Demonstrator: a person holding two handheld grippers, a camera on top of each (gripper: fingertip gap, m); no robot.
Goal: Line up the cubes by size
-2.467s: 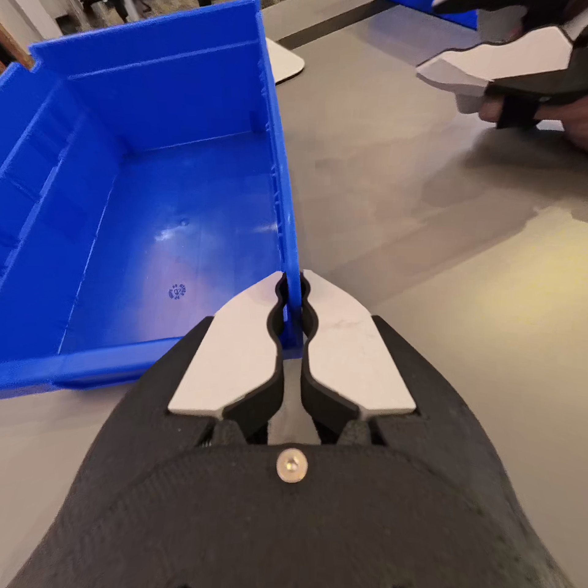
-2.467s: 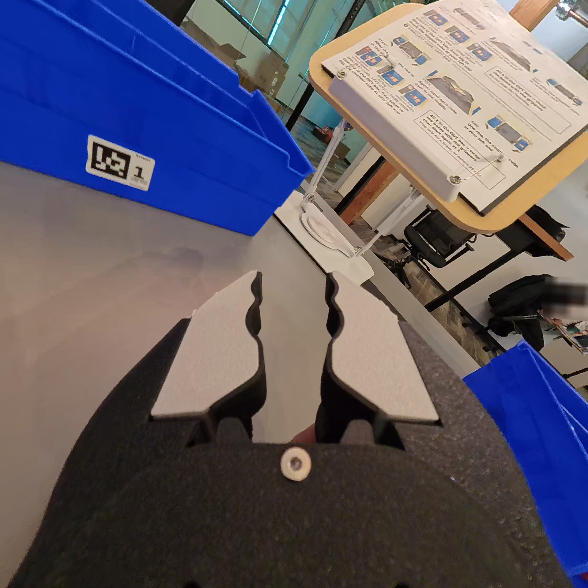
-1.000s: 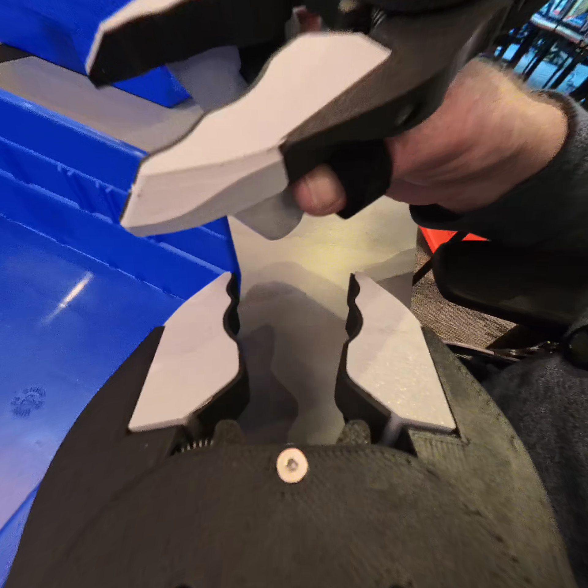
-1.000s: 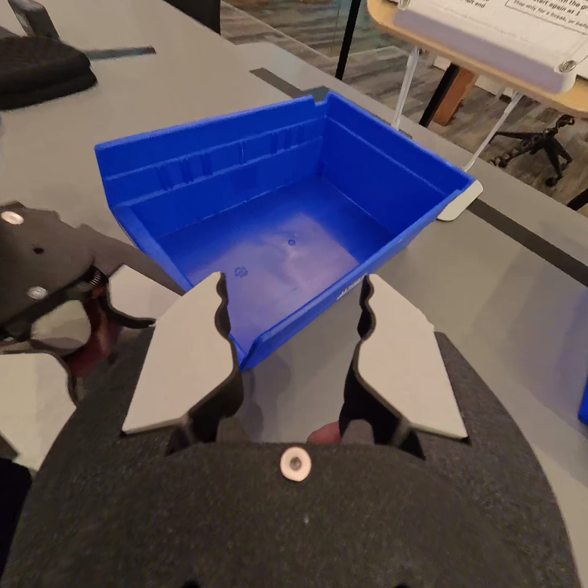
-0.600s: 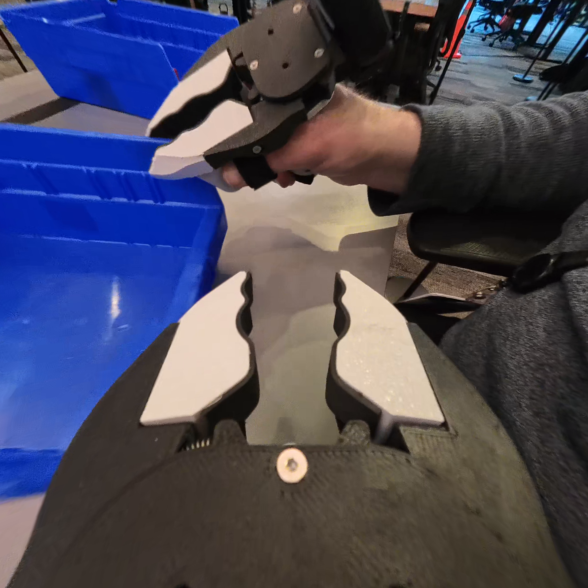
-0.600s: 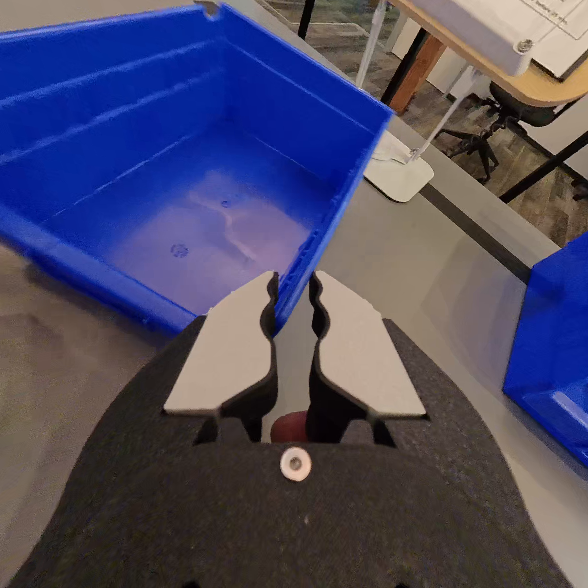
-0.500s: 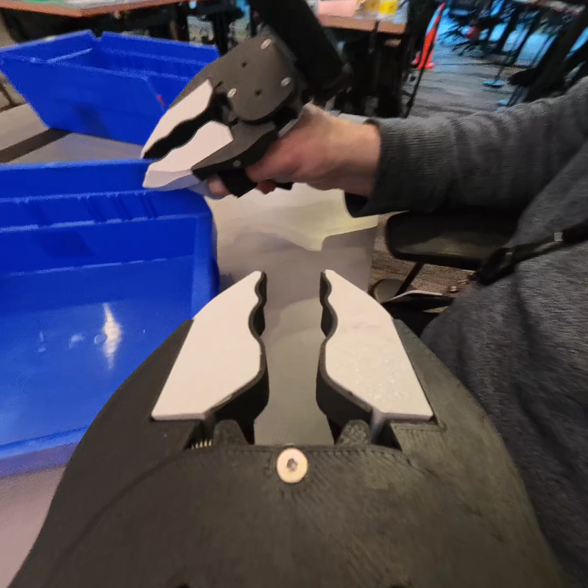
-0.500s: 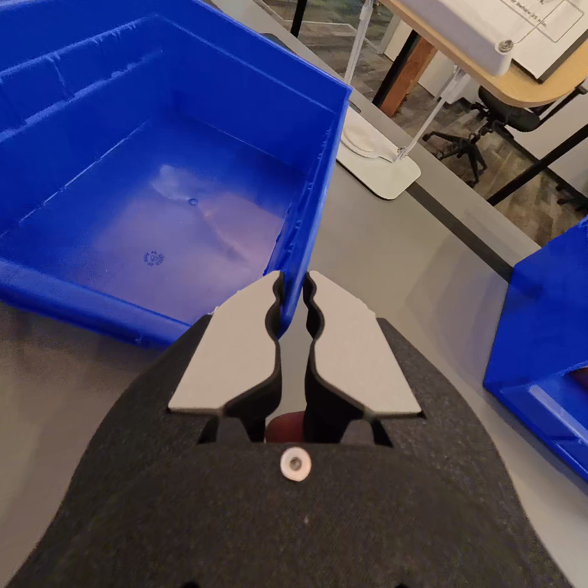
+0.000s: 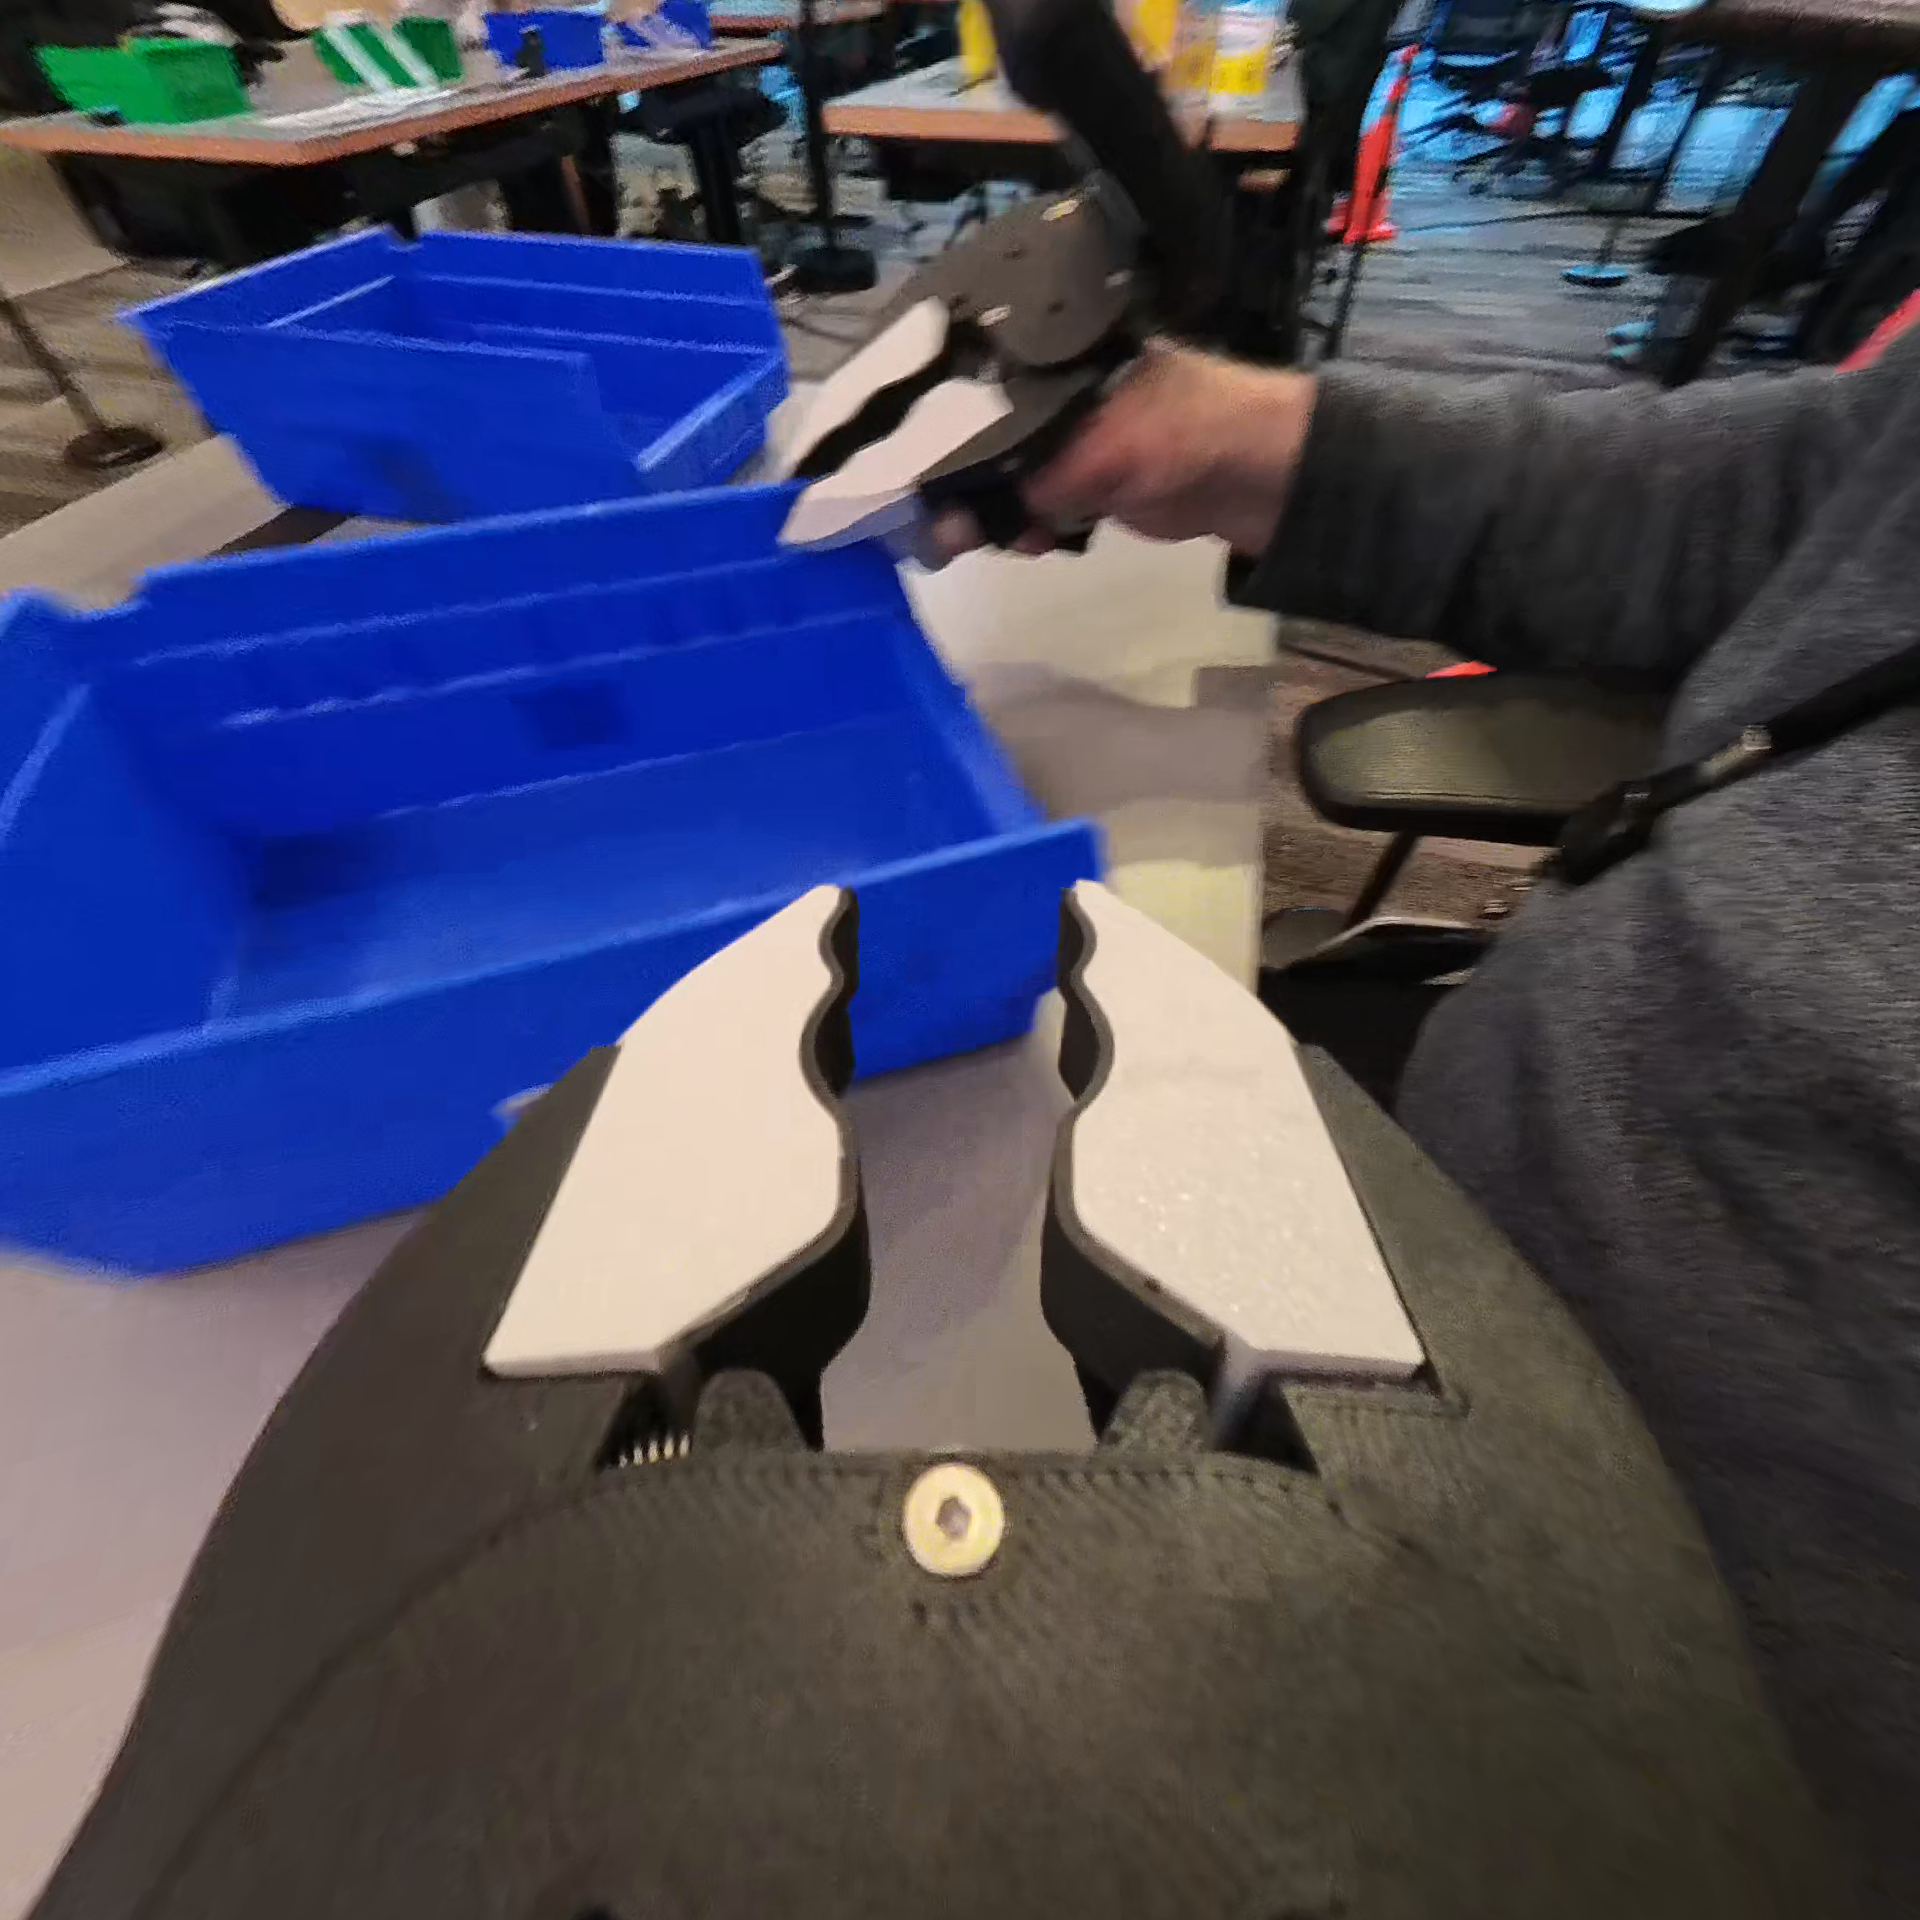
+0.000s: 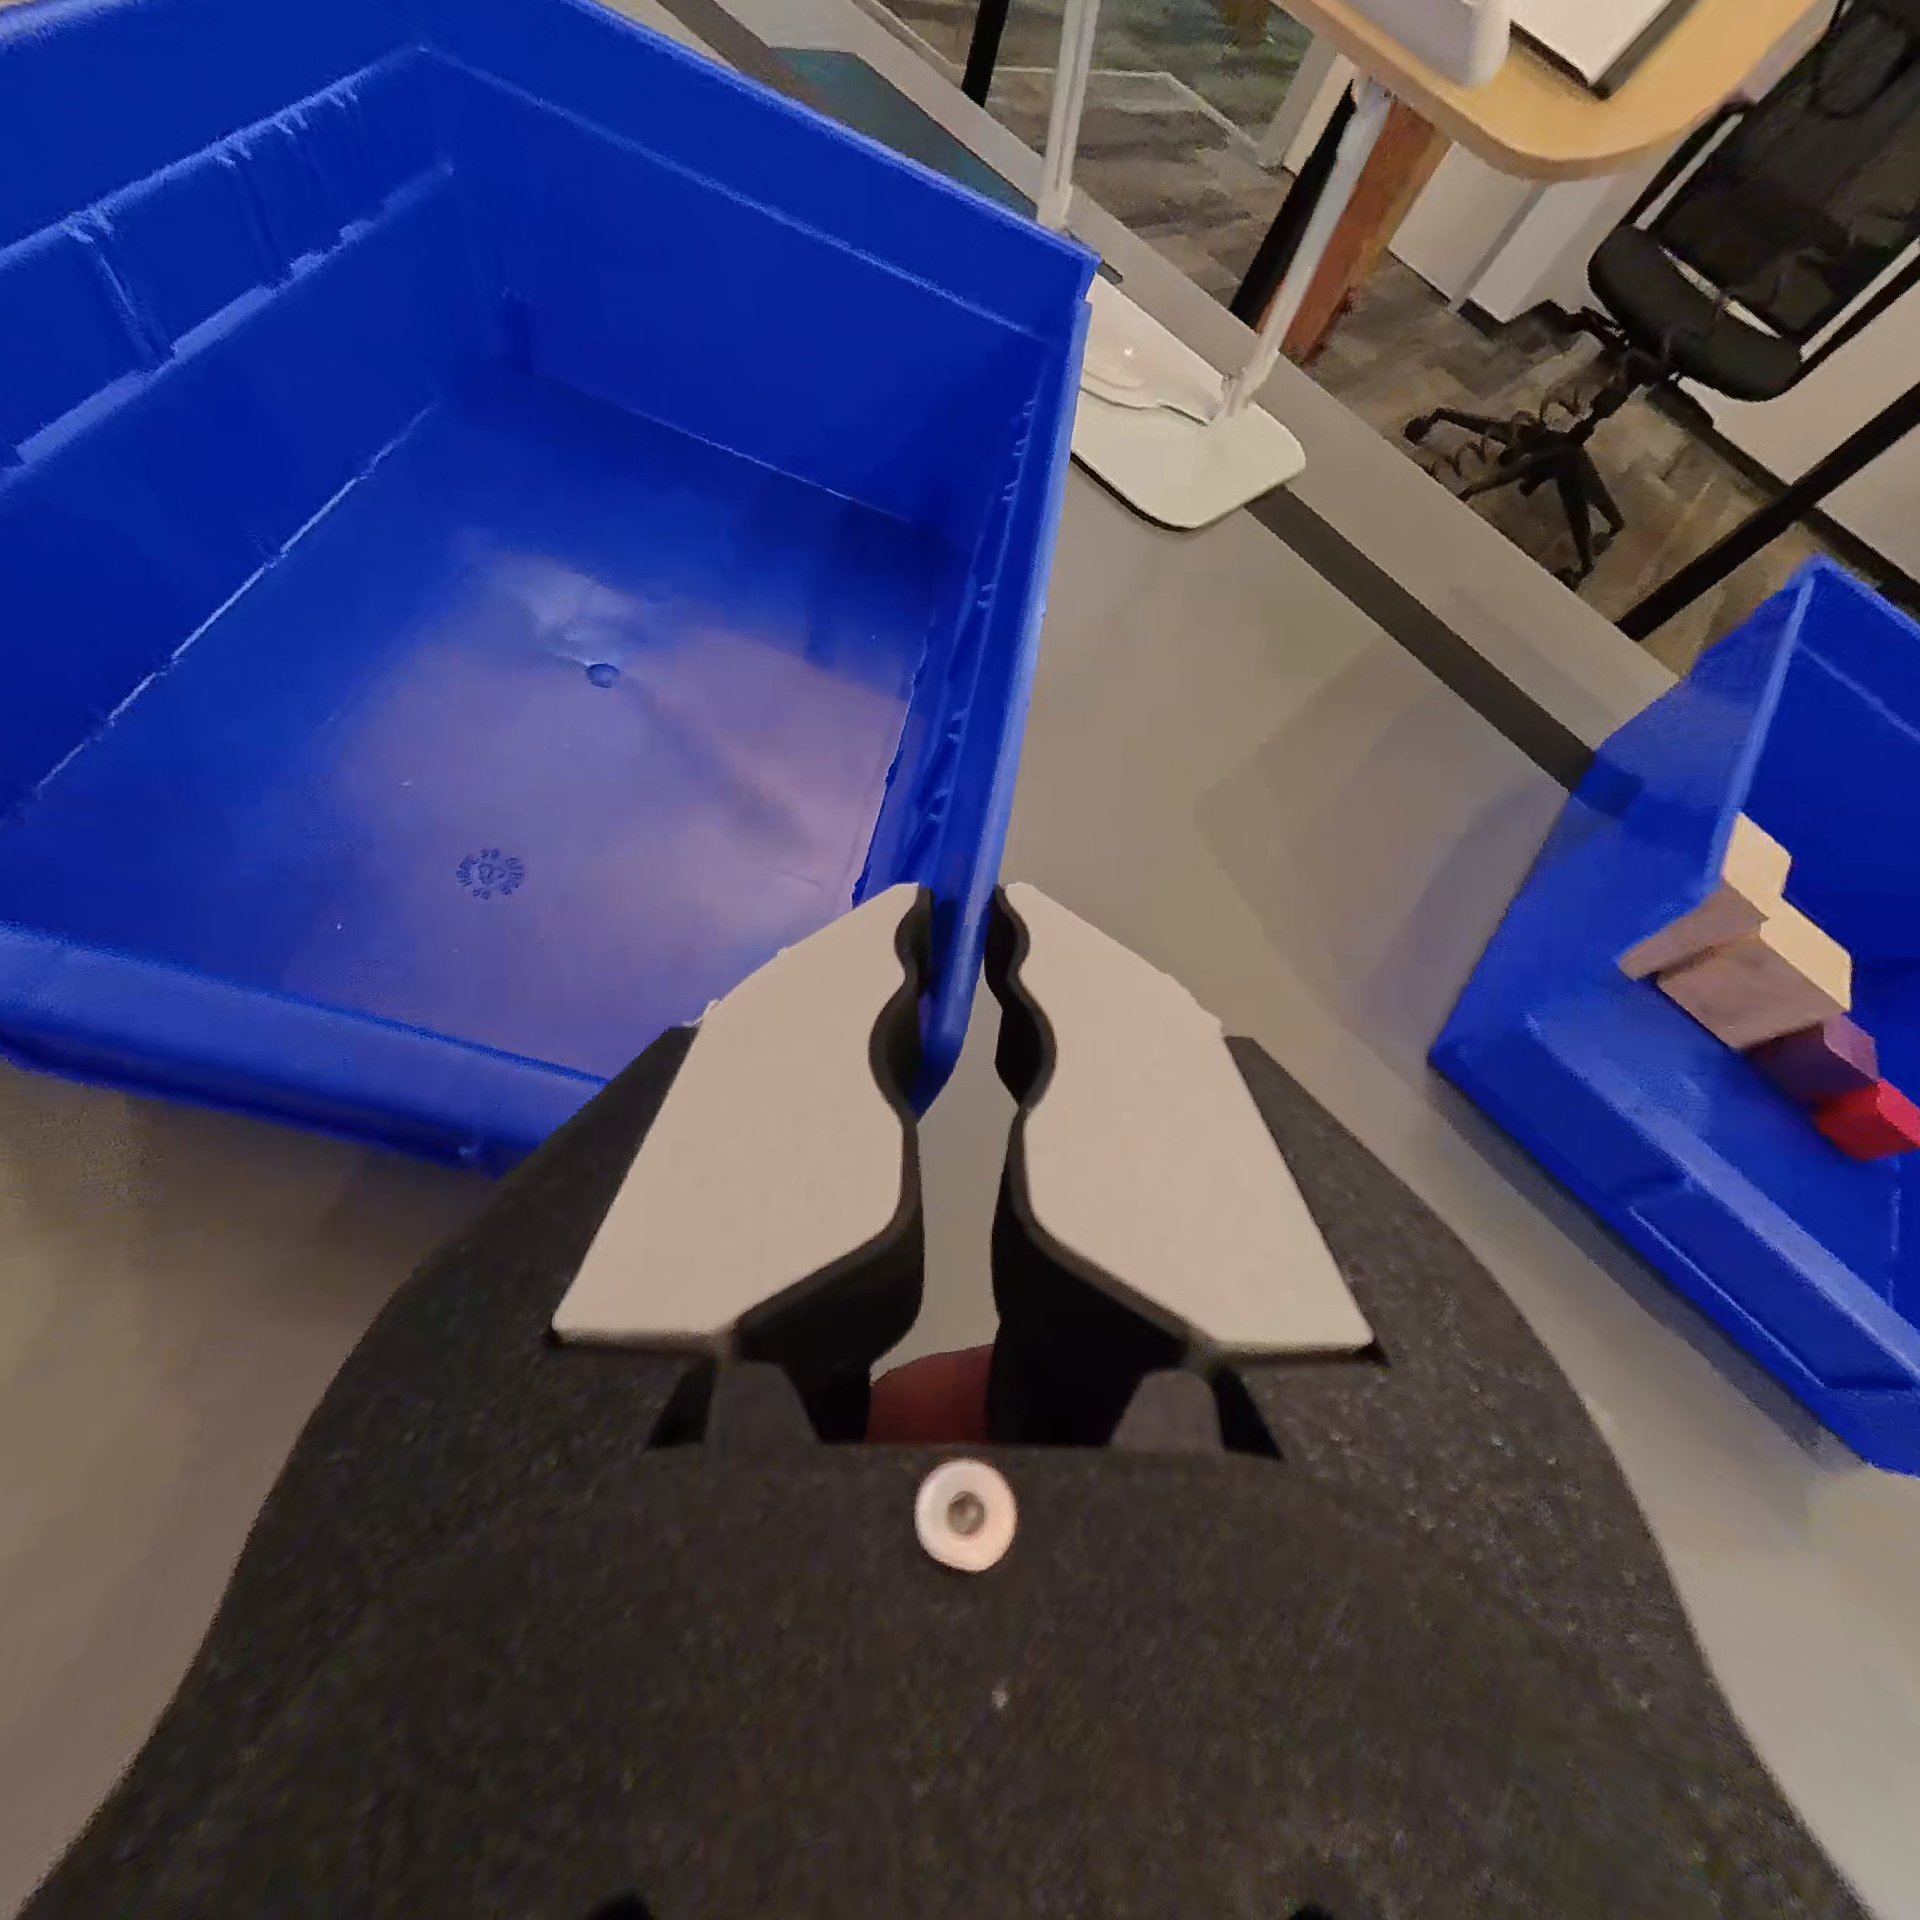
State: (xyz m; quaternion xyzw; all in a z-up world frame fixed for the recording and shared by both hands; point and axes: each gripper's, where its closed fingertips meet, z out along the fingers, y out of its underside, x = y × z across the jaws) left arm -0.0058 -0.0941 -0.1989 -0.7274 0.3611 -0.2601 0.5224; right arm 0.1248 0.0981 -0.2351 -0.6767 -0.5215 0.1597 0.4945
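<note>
My right gripper [image 10: 958,904] is shut on the right side wall of an empty blue bin [image 10: 727,343] near its front corner. It also shows in the left wrist view [image 9: 883,457], held by a hand at the bin's [image 9: 312,1091] far corner. My left gripper [image 9: 956,904] is open and empty, above the grey table [image 9: 156,1403] just in front of the bin's near wall. Several cubes [image 10: 1766,966], beige, purple and red, lie in a second blue bin [image 10: 1621,1122] at the right. That bin also shows in the left wrist view [image 9: 468,364], beyond the empty one.
A white stand base [image 10: 1174,457] sits on the table behind the empty bin. A person's grey sleeve [image 9: 1558,499] and a chair armrest [image 9: 1475,748] are at the right. An office chair [image 10: 1714,312] stands past the table's edge. Tip to tip, the grippers are about 25 cm apart.
My left gripper let go of the bin's wall, opened and swung round to the bin's other side. My right gripper came down and shut on the bin's side wall.
</note>
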